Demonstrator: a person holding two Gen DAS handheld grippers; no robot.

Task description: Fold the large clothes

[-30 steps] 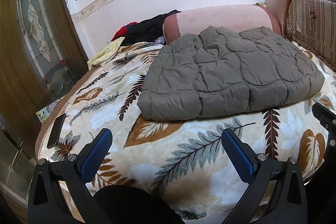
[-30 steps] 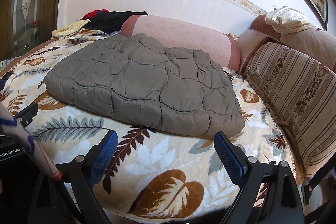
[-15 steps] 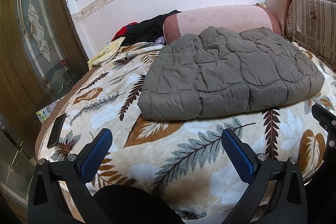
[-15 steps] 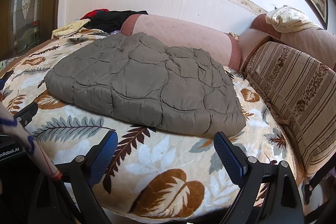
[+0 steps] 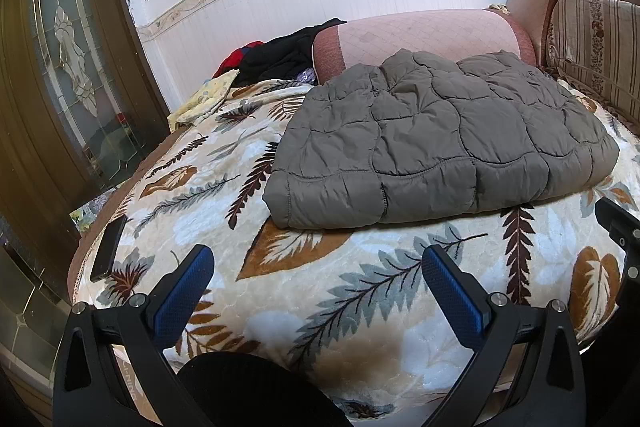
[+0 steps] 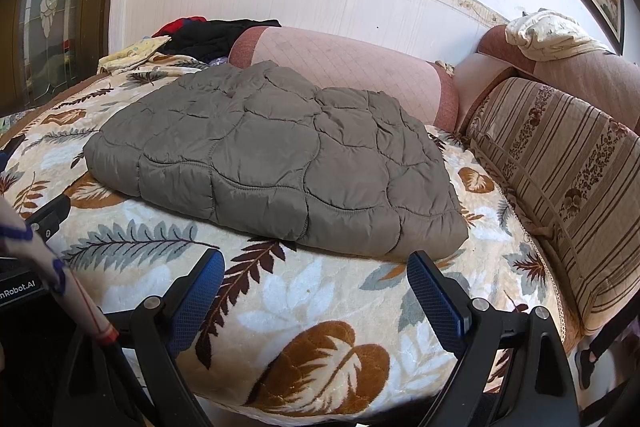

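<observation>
- Jacket [image 5: 436, 139]: grey quilted one lay folded into a thick, roughly rectangular pad on the leaf-print blanket [image 5: 320, 291] of the bed, far edge just beside the pink bolster [image 5: 420, 35].
- Fold looked basically done, imo; edges fairly squared, no sleeve or hood seen sticking out.
- Your left claw [image 5: 316, 267] was spread wide, holding nothing, near the jacket's front edge but apart from it.
- Your right claw [image 6: 316, 271] was likewise wide and empty, w/ one tip near the jacket's near corner.
- Left to do, prob.: maybe one more half-fold or a tidy; dark clothes [image 5: 280, 55] heaped at the back looked unfolded.
</observation>
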